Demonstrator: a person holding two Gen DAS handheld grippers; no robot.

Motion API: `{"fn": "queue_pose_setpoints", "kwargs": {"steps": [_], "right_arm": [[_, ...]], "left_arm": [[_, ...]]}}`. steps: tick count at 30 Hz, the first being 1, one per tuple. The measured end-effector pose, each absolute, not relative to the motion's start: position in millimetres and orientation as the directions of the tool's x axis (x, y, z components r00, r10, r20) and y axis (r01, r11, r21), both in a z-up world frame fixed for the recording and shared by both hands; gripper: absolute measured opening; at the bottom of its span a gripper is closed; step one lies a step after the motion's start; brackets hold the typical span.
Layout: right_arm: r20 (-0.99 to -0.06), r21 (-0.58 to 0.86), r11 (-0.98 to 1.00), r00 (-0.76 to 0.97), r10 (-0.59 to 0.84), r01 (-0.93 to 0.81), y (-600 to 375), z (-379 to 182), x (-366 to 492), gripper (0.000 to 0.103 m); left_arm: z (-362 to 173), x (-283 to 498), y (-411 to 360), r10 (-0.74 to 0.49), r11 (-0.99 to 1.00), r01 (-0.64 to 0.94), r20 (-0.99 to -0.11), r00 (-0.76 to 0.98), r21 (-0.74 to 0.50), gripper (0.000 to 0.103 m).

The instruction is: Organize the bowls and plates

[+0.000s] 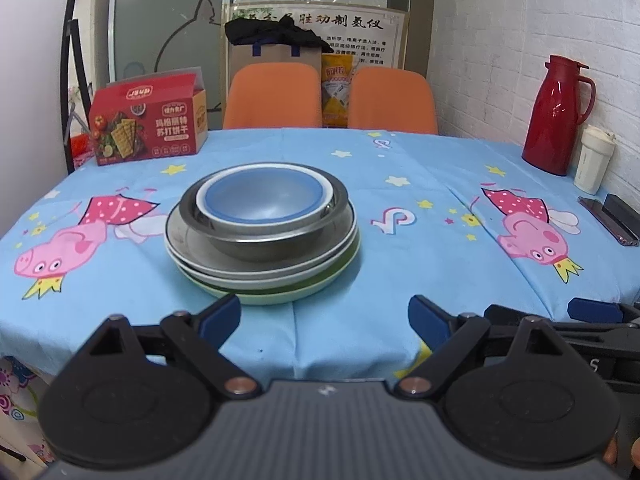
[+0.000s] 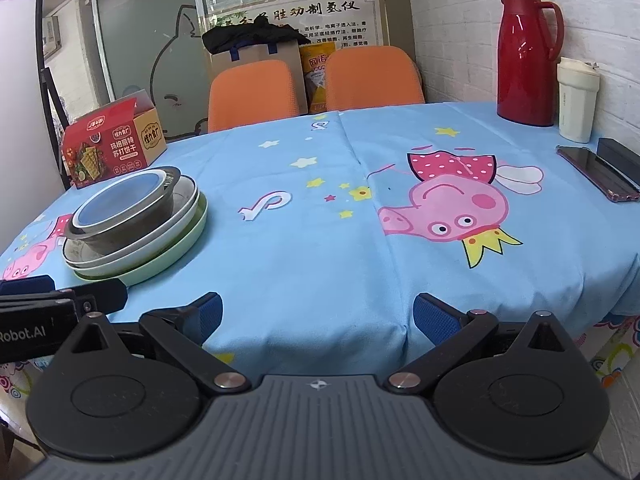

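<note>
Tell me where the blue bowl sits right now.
The blue bowl sits nested in the steel bowl atop the stacked plates, left of centre on the table, near the cracker box.

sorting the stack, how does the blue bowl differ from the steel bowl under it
The blue bowl is smaller and blue inside with a white rim; the steel bowl is wider and bare grey metal. The blue bowl nests inside; the steel bowl rests on the plates. Both stand upright.

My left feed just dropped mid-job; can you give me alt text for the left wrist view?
A stack of a blue-lined bowl inside a steel bowl on plates sits on the blue cartoon tablecloth, just ahead of the open, empty left hand-held gripper. A red cracker box stands far left, a red thermos far right.
</note>
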State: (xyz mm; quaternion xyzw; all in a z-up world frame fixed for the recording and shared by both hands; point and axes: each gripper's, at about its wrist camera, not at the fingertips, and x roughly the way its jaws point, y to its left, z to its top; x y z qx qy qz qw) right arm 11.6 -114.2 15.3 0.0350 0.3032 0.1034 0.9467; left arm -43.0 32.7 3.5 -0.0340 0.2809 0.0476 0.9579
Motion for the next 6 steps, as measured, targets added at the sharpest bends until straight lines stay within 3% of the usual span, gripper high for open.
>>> {"fn": "queue_pose_setpoints", "kwargs": {"steps": [6], "right_arm": [[-0.571, 0.136, 0.974, 0.789, 0.225, -0.179, -112.5, 13.7, 12.2, 0.103]], "left_arm": [[1.6, -41.3, 35.5, 0.066, 0.992, -0.114, -0.549, 0.834, -0.055, 0.090]]}}
